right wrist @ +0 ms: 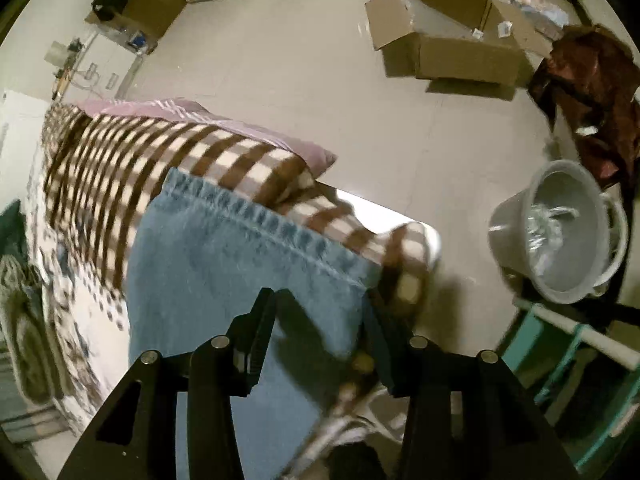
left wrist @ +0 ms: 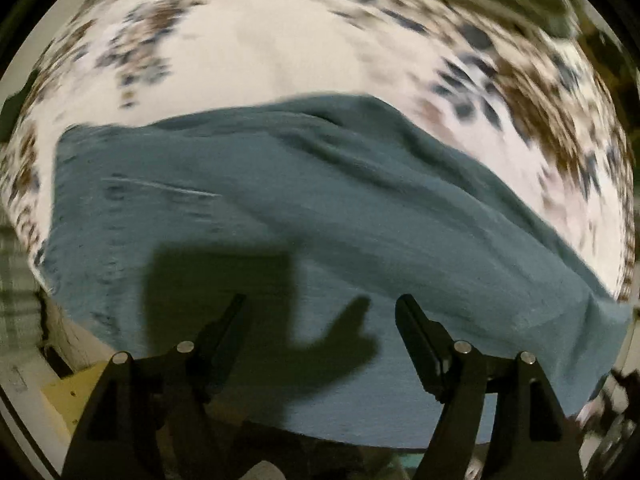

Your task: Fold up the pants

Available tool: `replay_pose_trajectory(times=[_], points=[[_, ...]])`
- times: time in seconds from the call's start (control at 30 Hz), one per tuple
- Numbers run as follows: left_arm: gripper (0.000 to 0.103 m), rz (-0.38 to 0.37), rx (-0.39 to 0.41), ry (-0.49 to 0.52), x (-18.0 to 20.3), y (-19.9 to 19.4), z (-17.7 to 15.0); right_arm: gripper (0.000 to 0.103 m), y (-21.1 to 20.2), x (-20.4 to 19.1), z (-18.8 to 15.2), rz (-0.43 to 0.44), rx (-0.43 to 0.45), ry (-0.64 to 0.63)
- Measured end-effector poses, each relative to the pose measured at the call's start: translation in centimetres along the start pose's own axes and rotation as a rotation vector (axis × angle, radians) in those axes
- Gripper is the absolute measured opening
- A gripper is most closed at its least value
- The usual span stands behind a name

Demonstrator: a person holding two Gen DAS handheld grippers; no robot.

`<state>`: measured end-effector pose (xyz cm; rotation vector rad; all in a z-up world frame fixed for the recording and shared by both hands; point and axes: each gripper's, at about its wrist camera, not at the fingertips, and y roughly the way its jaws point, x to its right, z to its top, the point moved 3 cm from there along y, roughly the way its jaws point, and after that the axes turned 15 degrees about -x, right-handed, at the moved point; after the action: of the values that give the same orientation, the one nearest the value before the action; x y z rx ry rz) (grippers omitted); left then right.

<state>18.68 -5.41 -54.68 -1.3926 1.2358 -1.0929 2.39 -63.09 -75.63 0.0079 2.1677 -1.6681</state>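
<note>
Left claw (left wrist: 320, 308) gapes wide, empty, above the pants (left wrist: 280, 208); right claw (right wrist: 320, 300) stands narrowly apart over them at lower centre.

Blue denim pants on the bed

The pants (left wrist: 304, 208) lie spread across a patterned bedcover, the faded blue fabric creased in long soft ridges and blurred in the left wrist view. In the right wrist view a stitched hem edge (right wrist: 256, 220) runs slantwise near a brown-and-white checked blanket, and the cloth hangs down toward the camera.
</note>
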Motion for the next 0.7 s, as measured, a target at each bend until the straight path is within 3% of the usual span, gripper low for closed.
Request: replay_pose_trajectory(times=[0.03,0.13,0.2,0.3,0.33,0.4,0.43,0.6,0.7], points=[[0.073,0.005,-0.005,0.025,1.1,0.4,-0.1,0.001,0.1,-0.2,0.1,-0.018,0.013,-0.004],[0.073,0.018,-0.013,0.073,3.4,0.6,-0.8,0.000,-1.7,-1.5,-0.9,-0.041,0.092,-0.064],[0.073,0.036,-0.018,0.103,4.4,0.8,-1.2,0.000,-2.7,-0.6,-1.1,-0.130,0.125,-0.053],[0.073,0.049,-0.039,0.135,5.8,1.0,-2.0,0.001,-2.1,1.2,-0.4,-0.184,0.044,-0.043],[0.073,0.049,-0.042,0.150,6.3,0.9,-2.4,0.003,-2.3,0.6,0.0,-0.153,0.019,-0.084],[0.073,0.054,-0.030,0.181,8.6,0.0,-2.9,0.030,-2.6,-1.4,0.4,-0.088,-0.022,-0.154],[0.073,0.067,-0.019,0.201,9.3,-0.2,-3.3,0.056,-2.9,-2.8,0.7,-0.073,-0.022,-0.187],[0.073,0.090,0.018,0.259,12.6,-1.0,-4.3,0.063,-1.5,-10.2,4.6,-0.071,-0.027,-0.300],[0.073,0.076,0.020,0.275,14.8,-1.2,-5.0,0.063,0.7,-12.4,7.1,-0.165,-0.048,-0.320]])
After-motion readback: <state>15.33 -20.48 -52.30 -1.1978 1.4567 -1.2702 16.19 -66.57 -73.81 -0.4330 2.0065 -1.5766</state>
